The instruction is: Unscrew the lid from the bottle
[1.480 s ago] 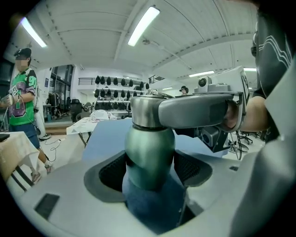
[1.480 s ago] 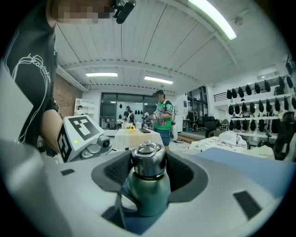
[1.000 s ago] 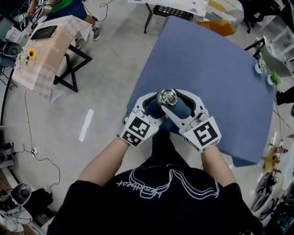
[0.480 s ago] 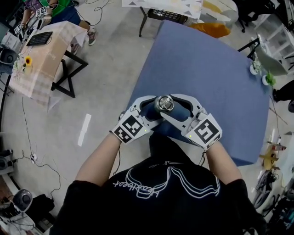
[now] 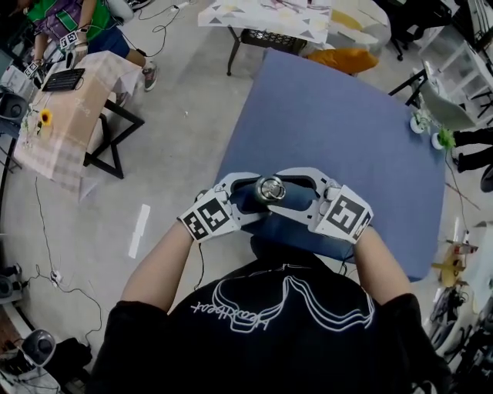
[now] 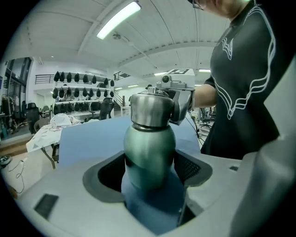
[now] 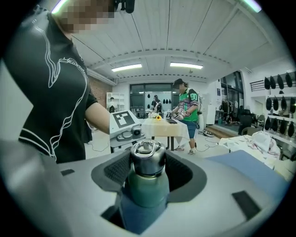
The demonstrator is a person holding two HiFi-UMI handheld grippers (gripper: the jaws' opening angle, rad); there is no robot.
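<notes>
A green bottle (image 6: 149,152) with a steel lid (image 5: 270,188) stands upright on the blue table (image 5: 339,115), close to its near edge. My left gripper (image 5: 253,194) comes in from the left and is shut on the bottle's green body, dark pads (image 6: 111,171) against both sides. My right gripper (image 5: 289,191) comes in from the right, shut on the steel lid (image 7: 147,159) just above the green shoulder (image 7: 147,190). Each gripper view shows the other gripper behind the bottle: the right gripper (image 6: 178,92) and the left gripper (image 7: 125,127). The bottle's base is hidden by the jaws.
The person's torso is right at the table's near edge. A second table with a keyboard and a sunflower (image 5: 69,85) stands far left, with a person in green (image 5: 62,23) beside it. An orange object (image 5: 343,58) lies past the table's far edge. Cables trail on the floor.
Both grippers have swung round the bottle from a V into a flatter line, facing each other more squarely. The bottle stays in place and both grips hold. The head view has shifted slightly.
</notes>
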